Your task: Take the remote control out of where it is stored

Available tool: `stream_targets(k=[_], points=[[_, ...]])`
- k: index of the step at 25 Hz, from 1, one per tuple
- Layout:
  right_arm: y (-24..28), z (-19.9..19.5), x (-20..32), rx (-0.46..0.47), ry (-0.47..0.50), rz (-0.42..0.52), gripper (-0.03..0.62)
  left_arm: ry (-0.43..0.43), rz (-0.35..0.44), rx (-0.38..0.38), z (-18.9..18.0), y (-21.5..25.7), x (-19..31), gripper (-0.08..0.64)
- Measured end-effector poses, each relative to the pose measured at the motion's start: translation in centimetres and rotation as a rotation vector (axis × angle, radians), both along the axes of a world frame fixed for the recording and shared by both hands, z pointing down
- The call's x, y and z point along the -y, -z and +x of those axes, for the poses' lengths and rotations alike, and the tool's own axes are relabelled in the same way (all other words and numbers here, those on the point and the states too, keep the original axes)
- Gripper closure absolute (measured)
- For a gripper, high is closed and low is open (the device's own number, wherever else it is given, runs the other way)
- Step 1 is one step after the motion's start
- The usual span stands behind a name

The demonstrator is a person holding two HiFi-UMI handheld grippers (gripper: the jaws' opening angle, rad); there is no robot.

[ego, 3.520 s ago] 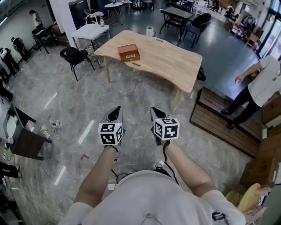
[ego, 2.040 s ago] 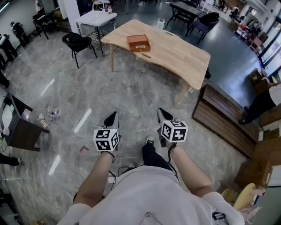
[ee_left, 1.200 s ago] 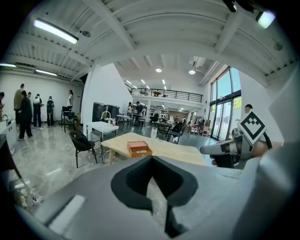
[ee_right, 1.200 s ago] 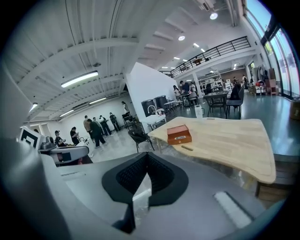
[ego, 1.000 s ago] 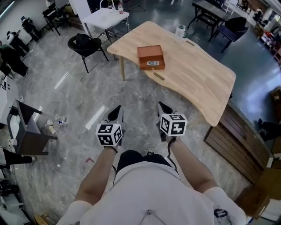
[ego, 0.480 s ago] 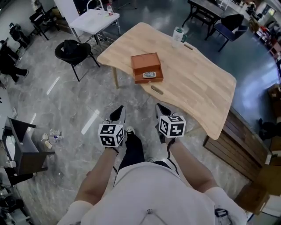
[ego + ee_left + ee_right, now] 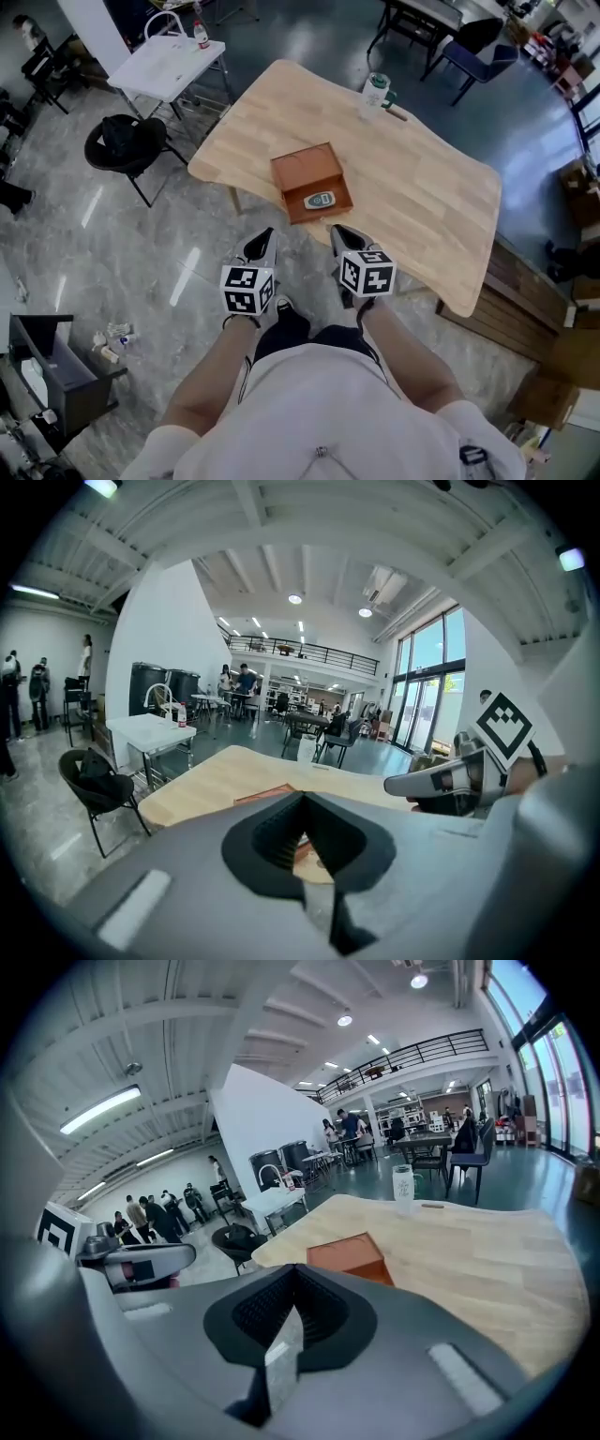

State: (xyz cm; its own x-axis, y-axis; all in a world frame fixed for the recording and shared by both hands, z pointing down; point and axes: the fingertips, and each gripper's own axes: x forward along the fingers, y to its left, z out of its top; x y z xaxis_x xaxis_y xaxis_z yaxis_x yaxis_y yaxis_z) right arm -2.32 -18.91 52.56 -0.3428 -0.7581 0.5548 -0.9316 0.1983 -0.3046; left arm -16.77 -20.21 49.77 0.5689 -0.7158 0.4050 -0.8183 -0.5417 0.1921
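A brown wooden box [image 7: 307, 174] sits on the light wooden table [image 7: 431, 197] near its front edge. A small grey remote control [image 7: 321, 199] shows in the box's near part. My left gripper [image 7: 264, 236] and right gripper [image 7: 336, 231] are held side by side in the air just short of the table edge, both shut and empty. The left gripper view looks over its shut jaws [image 7: 305, 803] at the box [image 7: 265, 793]. In the right gripper view the box [image 7: 349, 1251] lies beyond the shut jaws [image 7: 295, 1271].
A lidded cup [image 7: 375, 90] and a pen [image 7: 395, 114] lie at the table's far side. A black chair [image 7: 125, 142] and a white side table [image 7: 171, 62] stand to the left. A slatted wooden platform [image 7: 530, 295] lies right. Several people [image 7: 155, 1213] stand far off.
The person has walked up to the table, so the box and remote are now just ahead of the grippers. Both grippers stayed shut and side by side.
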Motion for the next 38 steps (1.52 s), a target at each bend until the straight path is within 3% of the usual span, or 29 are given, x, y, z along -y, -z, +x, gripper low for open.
stream_targets(k=[10,24,31,38], points=[[-0.3,3.4,9.1,-0.021,-0.038,-0.014,0.565,-0.056,-0.017,-0.007,3.4,-0.4,10.9,0.560],[-1.3,6.4,19.0,-0.006,0.106,-0.025,0.566,0.017,-0.034,0.045,8.5,-0.6,19.7,0.560],[-2.4,7.0,20.6,0.003,0.046,-0.052,0.565,-0.082,-0.089,0.095,10.1,-3.5,21.6,0.560],[-6.4,8.9,20.1,0.069,-0.071,-0.139,0.565,-0.277,-0.179,0.181,14.7,-8.7,20.7,0.560]])
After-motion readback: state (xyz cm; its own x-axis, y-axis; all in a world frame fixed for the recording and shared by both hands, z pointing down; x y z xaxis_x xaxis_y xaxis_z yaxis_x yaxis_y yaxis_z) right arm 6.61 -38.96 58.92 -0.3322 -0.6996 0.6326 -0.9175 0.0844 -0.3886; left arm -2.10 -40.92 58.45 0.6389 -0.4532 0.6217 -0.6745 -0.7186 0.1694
